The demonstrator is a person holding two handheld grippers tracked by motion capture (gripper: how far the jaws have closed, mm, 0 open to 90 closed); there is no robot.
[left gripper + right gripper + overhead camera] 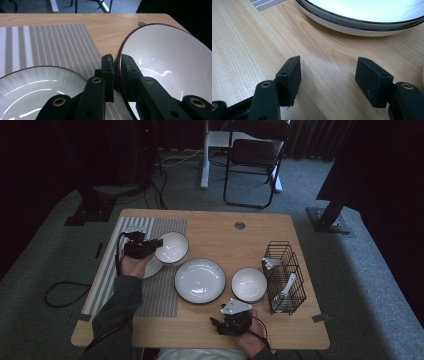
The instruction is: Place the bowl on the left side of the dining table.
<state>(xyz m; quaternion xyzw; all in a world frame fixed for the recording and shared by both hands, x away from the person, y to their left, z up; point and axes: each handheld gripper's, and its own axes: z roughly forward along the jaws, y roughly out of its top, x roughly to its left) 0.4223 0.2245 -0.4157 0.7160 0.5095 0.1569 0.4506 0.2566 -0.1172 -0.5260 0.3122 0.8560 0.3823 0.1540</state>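
The left gripper [152, 245] has its jaws pinched tight on the rim of the white bowl [172, 247], holding it tilted above the striped mat [165, 295] at the table's [210, 227] left side, just over a plate [30, 87] lying on that mat. Out to the right, the wire basket [284, 276] holds white spoons [285, 290], with a small bowl [248, 284] just beside it and the big plate [200, 280] between the two bowls. The right gripper [328, 77] sits near the table's front edge, jaws wide apart and holding nothing, that big plate's rim just ahead of it.
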